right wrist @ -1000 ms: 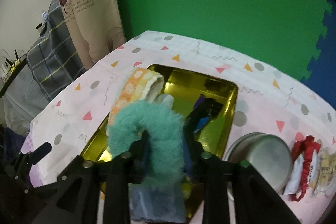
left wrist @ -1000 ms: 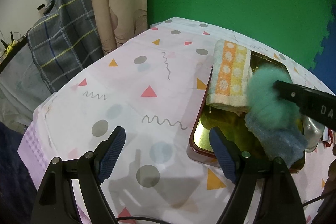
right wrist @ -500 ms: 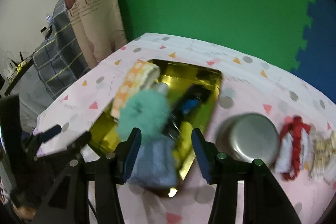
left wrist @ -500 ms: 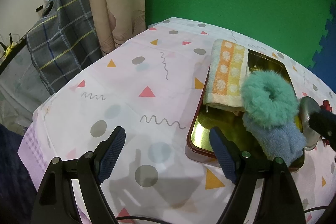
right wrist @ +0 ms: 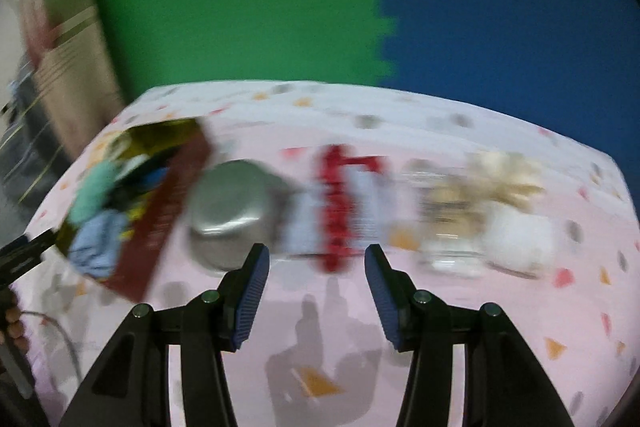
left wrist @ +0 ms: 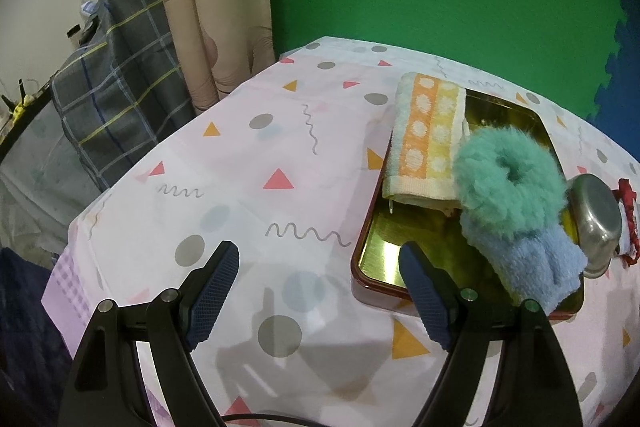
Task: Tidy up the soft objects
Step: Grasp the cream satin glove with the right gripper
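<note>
A gold tray (left wrist: pixel 532 119) with a red rim holds an orange and yellow towel (left wrist: pixel 426 139), a fluffy teal scrunchie (left wrist: pixel 508 183) and a light blue cloth (left wrist: pixel 532 263) under it. My left gripper (left wrist: pixel 316 291) is open with nothing in it, low beside the tray's near left corner. In the blurred right wrist view my right gripper (right wrist: pixel 316 295) is open and empty above the tablecloth. Beyond it lie a red and white soft thing (right wrist: pixel 340 211) and a cream and white pile (right wrist: pixel 492 219). The tray (right wrist: pixel 160 219) sits at the left.
An upturned steel bowl (right wrist: pixel 228 215) (left wrist: pixel 596 223) stands just right of the tray. The patterned pink tablecloth (left wrist: pixel 240 163) stretches bare to the left. A plaid cloth (left wrist: pixel 116 99) and a curtain (left wrist: pixel 216 11) hang past the table's far left edge. Green and blue mats form the back wall.
My right gripper let go of the teal scrunchie, which now rests on the blue cloth in the tray, and swung right toward the red and cream things. The left gripper kept still.
</note>
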A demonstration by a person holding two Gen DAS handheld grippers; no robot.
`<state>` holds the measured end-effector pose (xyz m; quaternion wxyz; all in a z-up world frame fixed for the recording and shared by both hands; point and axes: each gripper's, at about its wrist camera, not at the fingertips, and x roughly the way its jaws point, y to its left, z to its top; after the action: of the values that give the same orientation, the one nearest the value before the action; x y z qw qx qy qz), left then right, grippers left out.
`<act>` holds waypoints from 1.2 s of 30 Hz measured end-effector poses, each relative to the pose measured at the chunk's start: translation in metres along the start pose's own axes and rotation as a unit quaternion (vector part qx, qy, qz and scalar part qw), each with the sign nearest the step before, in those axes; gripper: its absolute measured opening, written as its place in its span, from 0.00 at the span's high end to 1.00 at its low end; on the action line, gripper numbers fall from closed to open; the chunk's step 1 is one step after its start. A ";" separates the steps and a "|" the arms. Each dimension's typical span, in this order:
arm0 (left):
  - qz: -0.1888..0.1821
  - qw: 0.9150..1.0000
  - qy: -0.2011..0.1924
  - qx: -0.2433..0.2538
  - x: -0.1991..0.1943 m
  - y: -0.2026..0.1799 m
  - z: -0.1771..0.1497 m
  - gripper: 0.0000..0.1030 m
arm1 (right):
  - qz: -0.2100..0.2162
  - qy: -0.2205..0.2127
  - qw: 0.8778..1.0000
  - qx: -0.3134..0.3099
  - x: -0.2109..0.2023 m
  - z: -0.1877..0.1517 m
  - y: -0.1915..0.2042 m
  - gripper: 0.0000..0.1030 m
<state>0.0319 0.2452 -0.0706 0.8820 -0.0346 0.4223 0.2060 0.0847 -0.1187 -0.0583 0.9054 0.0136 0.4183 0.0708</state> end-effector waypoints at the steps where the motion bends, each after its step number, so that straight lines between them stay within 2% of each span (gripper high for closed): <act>1: -0.001 1.000 0.000 0.001 0.000 -0.001 0.000 0.23 | -0.014 -0.005 1.000 0.012 -0.002 0.000 -0.017 0.51; 7: 0.005 1.000 -0.005 0.016 -0.003 -0.007 -0.002 0.23 | -0.071 -0.031 0.995 0.057 -0.007 0.008 -0.090 0.50; 13: 0.003 0.999 -0.014 0.032 -0.005 -0.015 -0.004 0.22 | -0.093 -0.043 0.992 0.075 0.005 0.029 -0.127 0.43; 19: -0.008 0.999 -0.024 0.047 -0.011 -0.025 -0.007 0.22 | -0.092 -0.025 0.992 0.083 0.044 0.050 -0.147 0.43; 25: -0.019 0.997 -0.032 0.074 -0.024 -0.042 -0.001 0.22 | -0.080 0.009 0.994 0.073 0.083 0.054 -0.150 0.43; 30: -0.041 0.993 -0.046 0.102 -0.038 -0.070 0.006 0.20 | -0.082 0.011 0.996 0.038 0.090 0.051 -0.143 0.43; 31: -0.049 0.992 -0.047 0.108 -0.041 -0.079 0.007 0.20 | -0.082 0.006 0.996 0.030 0.088 0.051 -0.142 0.46; 32: -0.058 0.991 -0.045 0.112 -0.042 -0.087 0.007 0.20 | -0.080 -0.001 0.997 0.022 0.085 0.052 -0.140 0.59; 34: -0.078 0.988 -0.042 0.126 -0.044 -0.103 0.008 0.20 | -0.069 -0.003 0.998 0.012 0.082 0.053 -0.139 0.73; 36: -0.094 0.985 -0.042 0.141 -0.048 -0.123 0.007 0.20 | -0.058 -0.005 0.998 0.009 0.079 0.053 -0.138 0.78</act>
<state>0.0588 0.1187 -0.0436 0.9105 0.0598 0.4044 0.0619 0.1921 -0.2423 -0.0953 0.9099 -0.0024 0.4146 0.0139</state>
